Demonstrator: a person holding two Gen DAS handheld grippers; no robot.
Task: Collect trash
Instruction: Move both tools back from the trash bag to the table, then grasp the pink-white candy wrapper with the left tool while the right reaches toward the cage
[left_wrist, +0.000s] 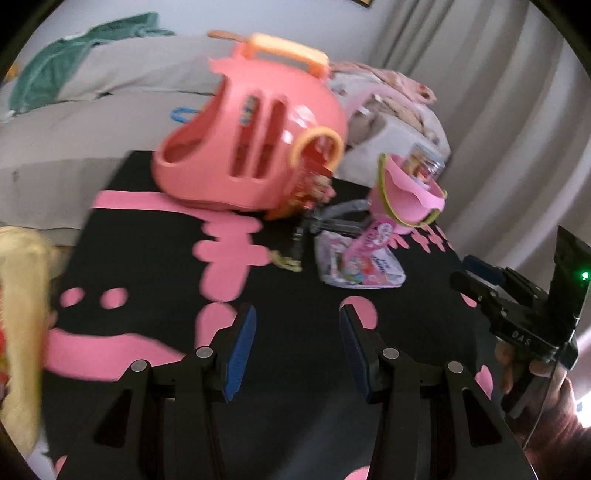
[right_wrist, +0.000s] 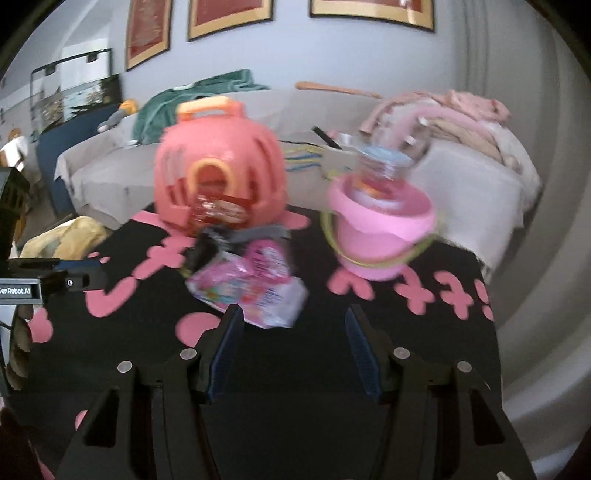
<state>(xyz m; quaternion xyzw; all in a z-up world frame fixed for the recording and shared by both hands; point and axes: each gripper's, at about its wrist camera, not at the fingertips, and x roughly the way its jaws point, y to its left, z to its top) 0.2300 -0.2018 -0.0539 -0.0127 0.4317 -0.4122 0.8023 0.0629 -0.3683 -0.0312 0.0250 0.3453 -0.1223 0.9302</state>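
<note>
On black mat (right_wrist: 424, 350), crumpled pink wrapper (right_wrist: 255, 291) lay just ahead of right gripper (right_wrist: 291, 332), near its left finger; jaws wide, empty. Left gripper (left_wrist: 297, 332) also wide, empty, w/ wrapper farther off up-right. Right hand looked nearer for pickup.

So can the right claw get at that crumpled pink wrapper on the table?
Probably yes: the right claw is open and empty, the pink wrapper lies just ahead of its left finger, and nothing sits between them.
</note>
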